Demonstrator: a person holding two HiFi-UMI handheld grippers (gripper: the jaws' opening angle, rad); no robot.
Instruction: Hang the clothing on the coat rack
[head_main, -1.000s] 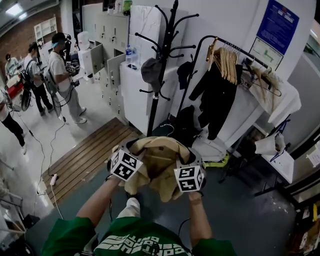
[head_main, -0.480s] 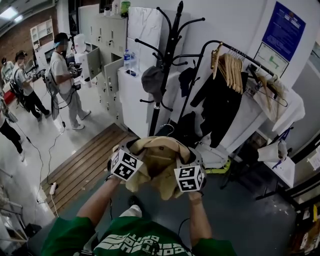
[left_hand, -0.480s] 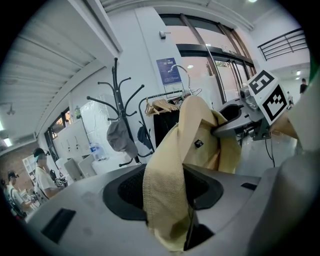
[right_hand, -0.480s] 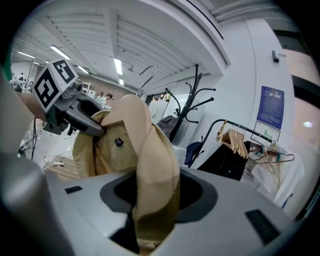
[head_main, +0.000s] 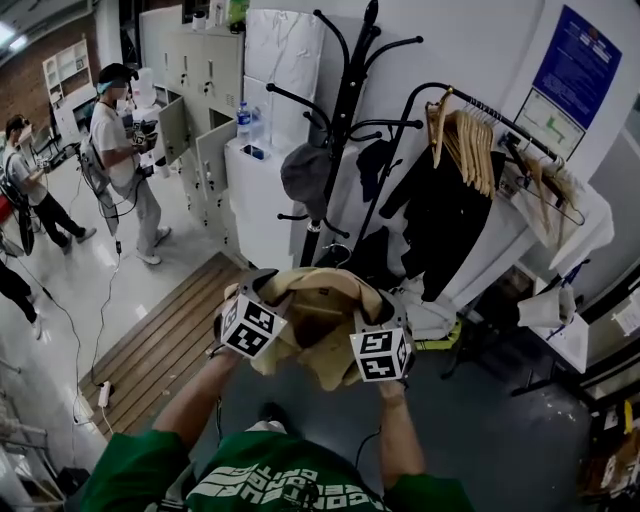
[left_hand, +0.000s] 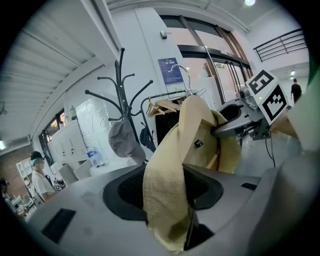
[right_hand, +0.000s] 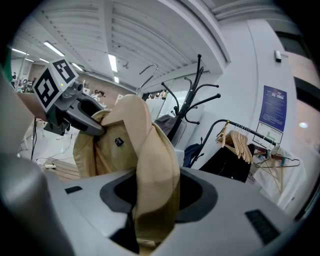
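Observation:
A tan jacket (head_main: 320, 325) hangs spread between my two grippers at chest height. My left gripper (head_main: 262, 312) is shut on its left collar edge, where the fabric (left_hand: 167, 200) runs between the jaws. My right gripper (head_main: 372, 330) is shut on the right collar edge, and there too the cloth (right_hand: 152, 195) is pinched between the jaws. The black coat rack (head_main: 335, 130) stands straight ahead beyond the jacket, with a grey cap (head_main: 303, 172) on one hook and a dark item (head_main: 372, 160) on another. The upper hooks (head_main: 380, 45) are bare.
A garment rail (head_main: 480, 105) with wooden hangers and a black coat (head_main: 440, 215) stands to the right of the rack. White lockers (head_main: 255, 180) are behind it. A wooden pallet (head_main: 170, 340) lies on the floor to the left, and people stand at the far left.
The view has moved closer to the coat rack, which now stands nearer and more central. Both grippers keep the same hold on the jacket.

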